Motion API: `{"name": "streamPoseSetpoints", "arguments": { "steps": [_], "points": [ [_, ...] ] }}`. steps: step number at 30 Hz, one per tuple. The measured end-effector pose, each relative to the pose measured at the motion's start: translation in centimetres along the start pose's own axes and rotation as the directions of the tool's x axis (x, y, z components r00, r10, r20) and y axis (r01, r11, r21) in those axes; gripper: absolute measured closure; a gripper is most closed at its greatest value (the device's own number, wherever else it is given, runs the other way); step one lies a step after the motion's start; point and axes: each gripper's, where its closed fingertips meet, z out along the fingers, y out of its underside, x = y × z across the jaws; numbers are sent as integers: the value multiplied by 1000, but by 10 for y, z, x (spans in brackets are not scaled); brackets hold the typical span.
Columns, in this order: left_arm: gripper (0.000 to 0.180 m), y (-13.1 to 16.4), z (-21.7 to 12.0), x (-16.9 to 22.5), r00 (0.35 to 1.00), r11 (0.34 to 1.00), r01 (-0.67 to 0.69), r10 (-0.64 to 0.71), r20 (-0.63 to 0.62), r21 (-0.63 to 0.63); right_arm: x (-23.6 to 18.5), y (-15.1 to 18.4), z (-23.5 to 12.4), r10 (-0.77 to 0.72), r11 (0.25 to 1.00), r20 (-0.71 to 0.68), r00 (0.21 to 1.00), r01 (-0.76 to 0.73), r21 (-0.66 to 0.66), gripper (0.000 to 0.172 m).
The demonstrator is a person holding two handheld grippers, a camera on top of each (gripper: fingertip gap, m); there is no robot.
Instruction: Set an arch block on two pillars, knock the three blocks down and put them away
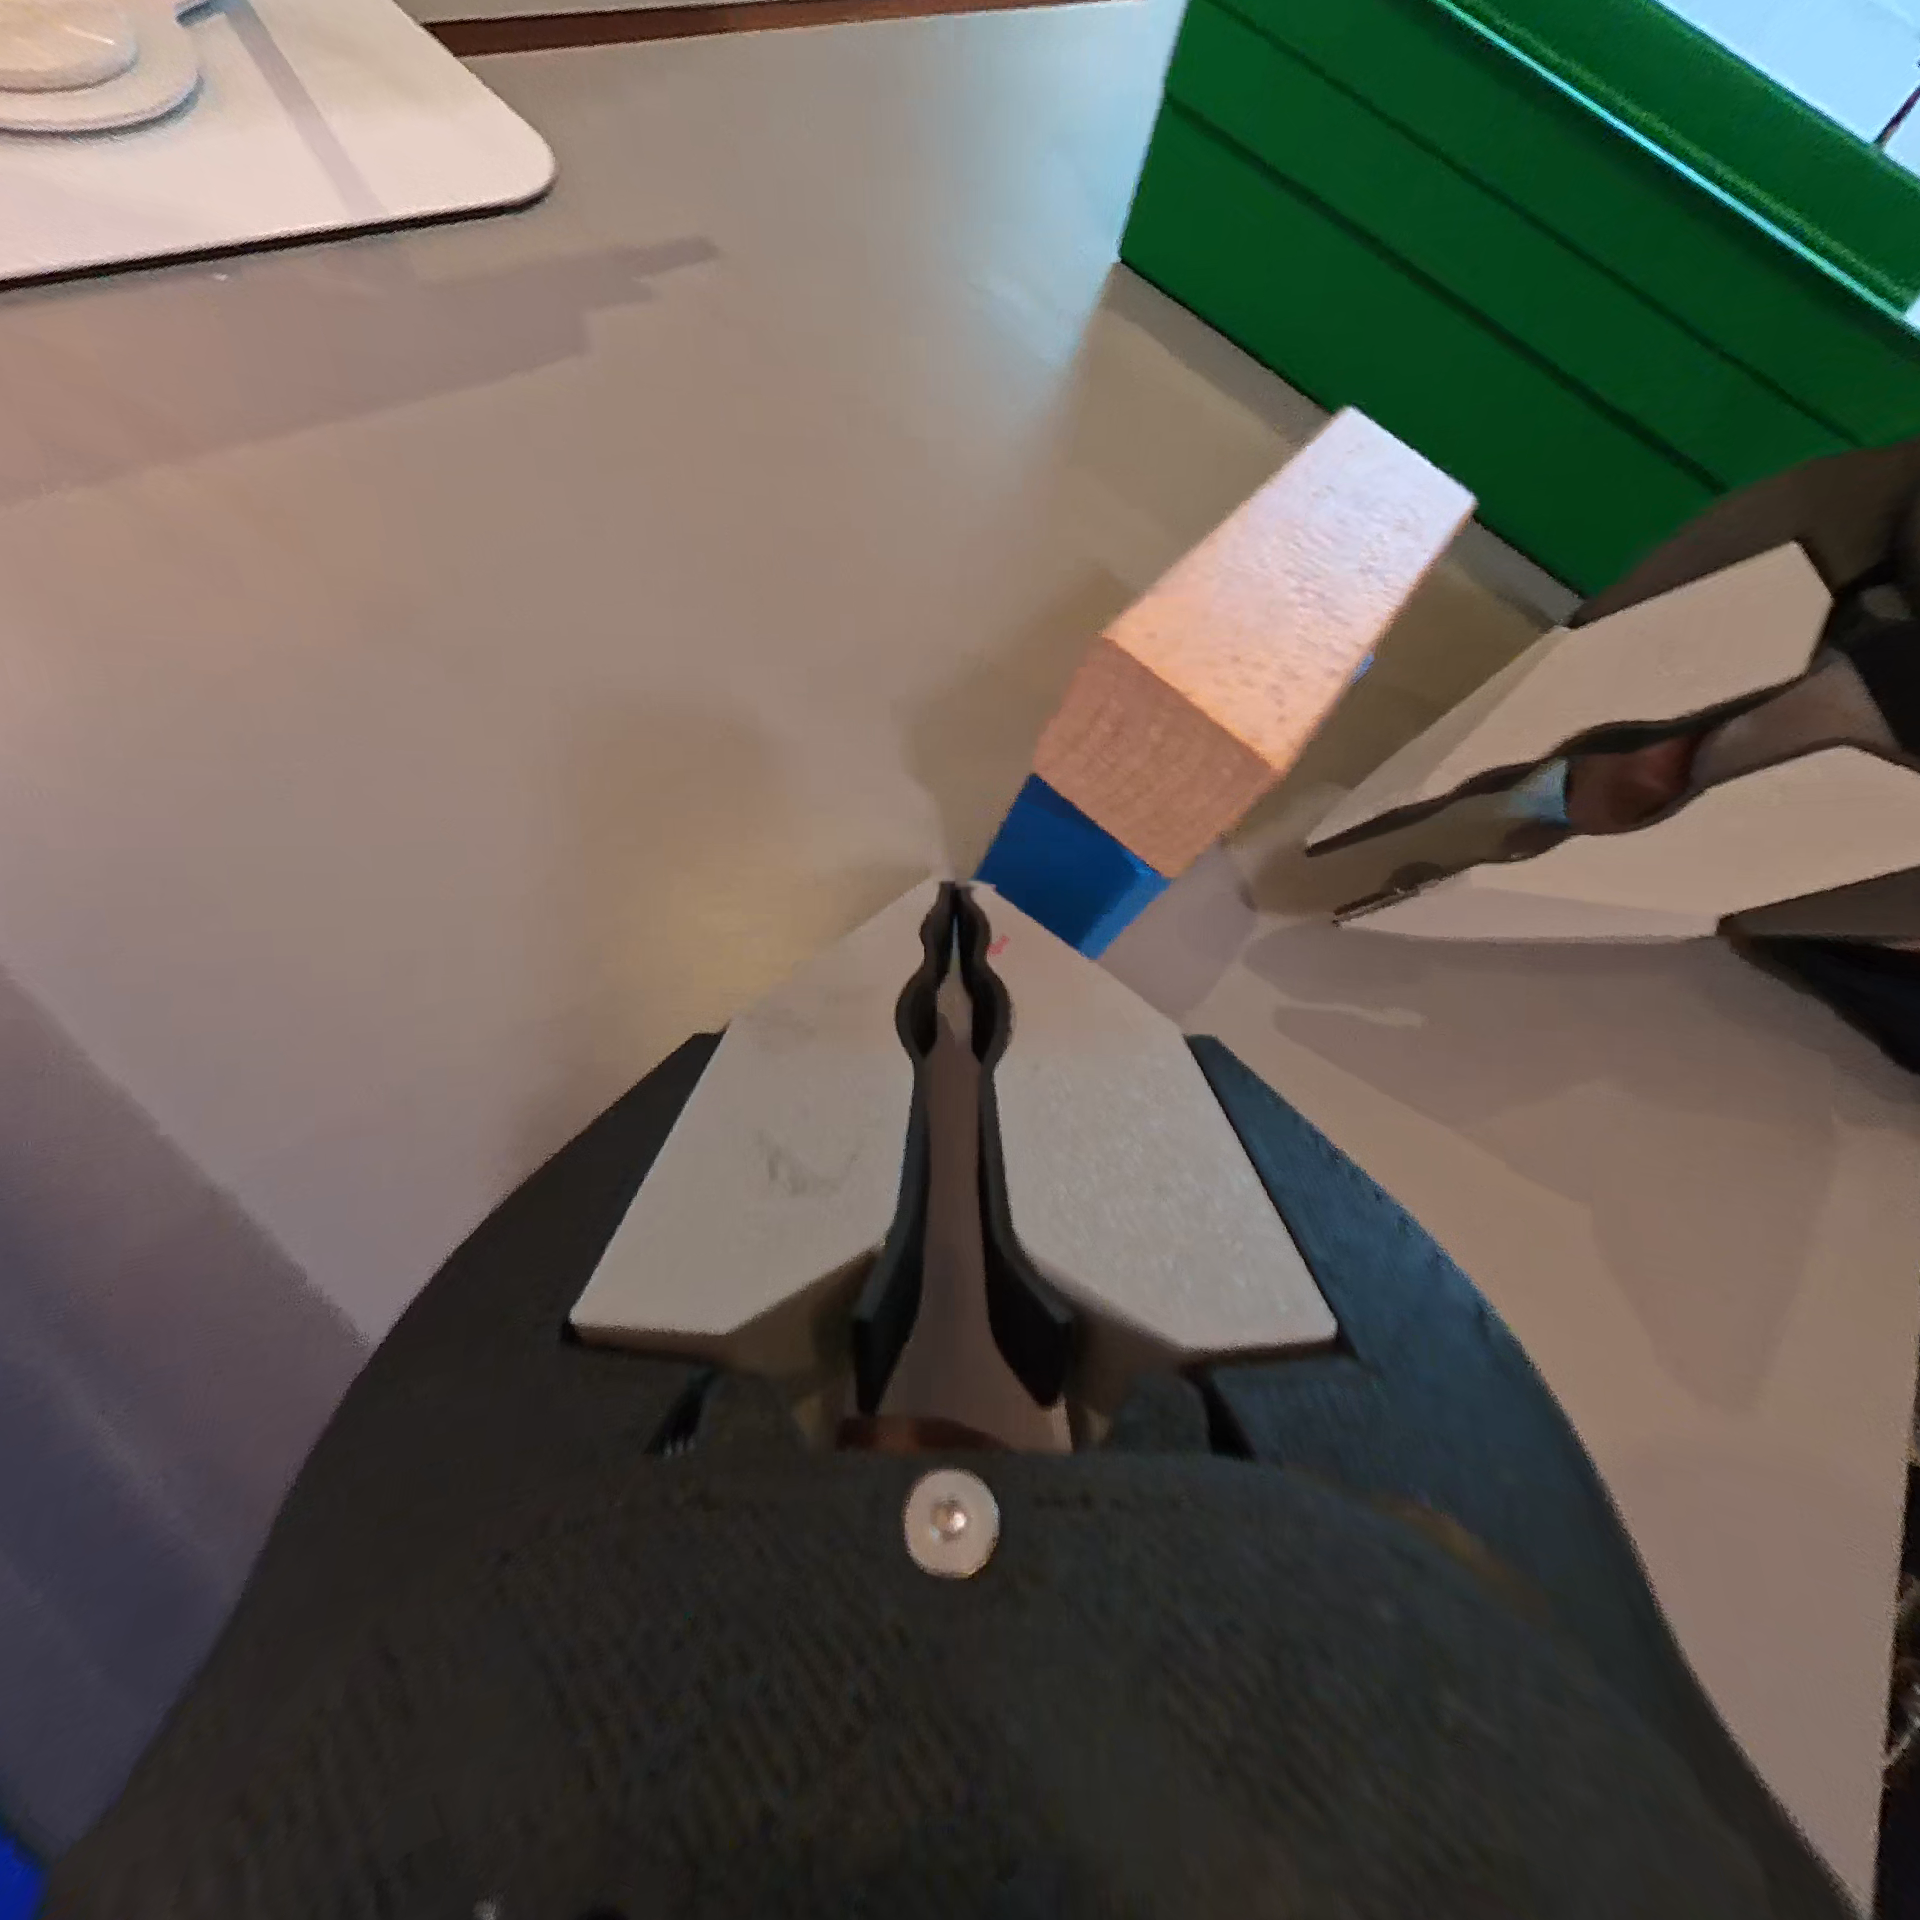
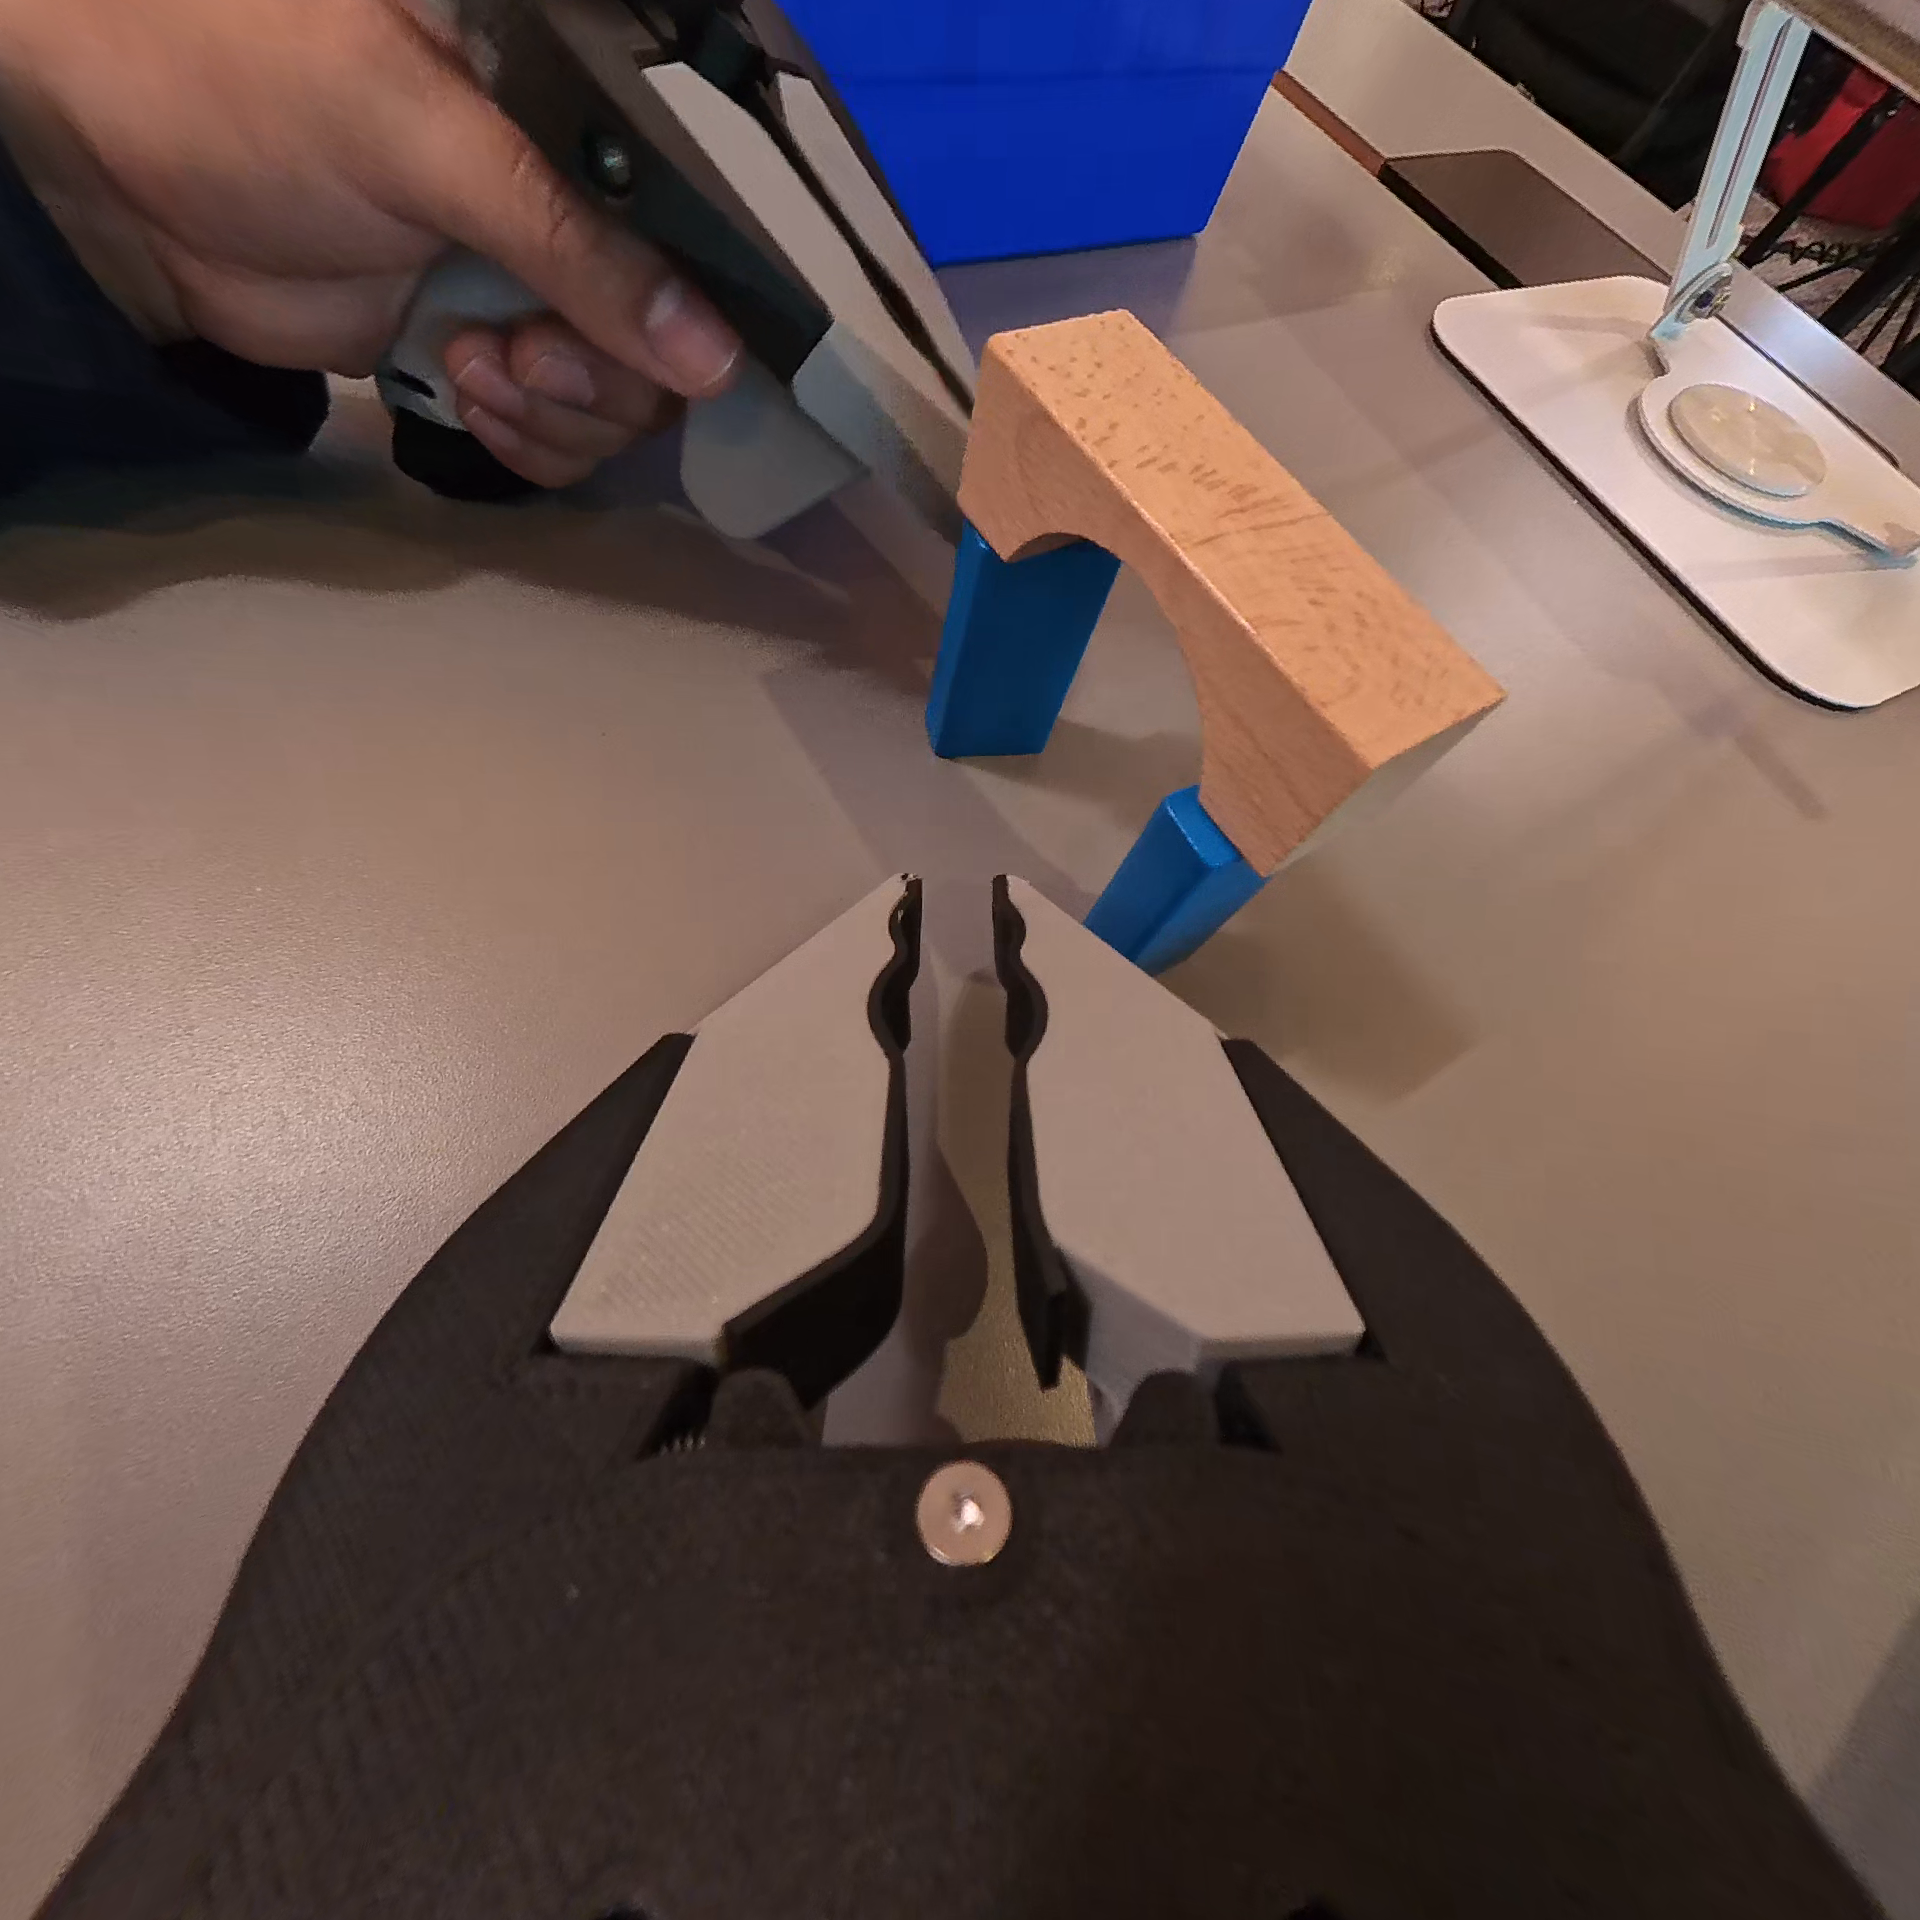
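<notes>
A wooden arch block [image 2: 1195,540] rests on two blue pillars, a far one [image 2: 1008,644] and a near one [image 2: 1174,894], on the grey table [image 2: 416,831]. My right gripper [image 2: 951,883] is slightly open and empty, its tips just left of the near pillar. It also shows in the left wrist view [image 1: 1325,883], to the right of the blocks. My left gripper [image 1: 951,894] is shut on nothing, its tips right beside a blue pillar [image 1: 1070,862] under the arch [image 1: 1247,644]. In the right wrist view its fingers [image 2: 831,208] reach the arch's far end.
A green box [image 1: 1507,260] stands behind the blocks. A blue bin [image 2: 1049,114] stands beyond the arch. A white stand on a flat base [image 2: 1714,447] is at the right. A person's hand [image 2: 312,208] holds the left gripper. The gap from one gripper's tips to the other's is roughly 9 cm. The right tips stand about 6 cm off the wooden arch block [image 2: 1195,540]. The left camera catches it too, in the left wrist view [image 1: 1377,589].
</notes>
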Motion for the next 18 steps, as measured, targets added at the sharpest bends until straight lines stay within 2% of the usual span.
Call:
{"name": "streamPoseSetpoints", "arguments": {
  "steps": [4, 11, 18],
  "points": [
    [180, -5, 2, -11, 998, 998, 60, -60, -9, 13, 0, 0, 0, -9, 1000, -4, 1000, 9, 0, 161],
    [180, 3, 4, 10, 999, 1000, -13, 12, -44, -26, 0, -1, -1, -6, 1000, -3, 1000, 6, 3, 161],
    [180, 9, 0, 19, 998, 999, -12, 9, -69, -37, 2, -1, -2, 1, 1000, -5, 1000, -1, 10, 161]
  ]
}}
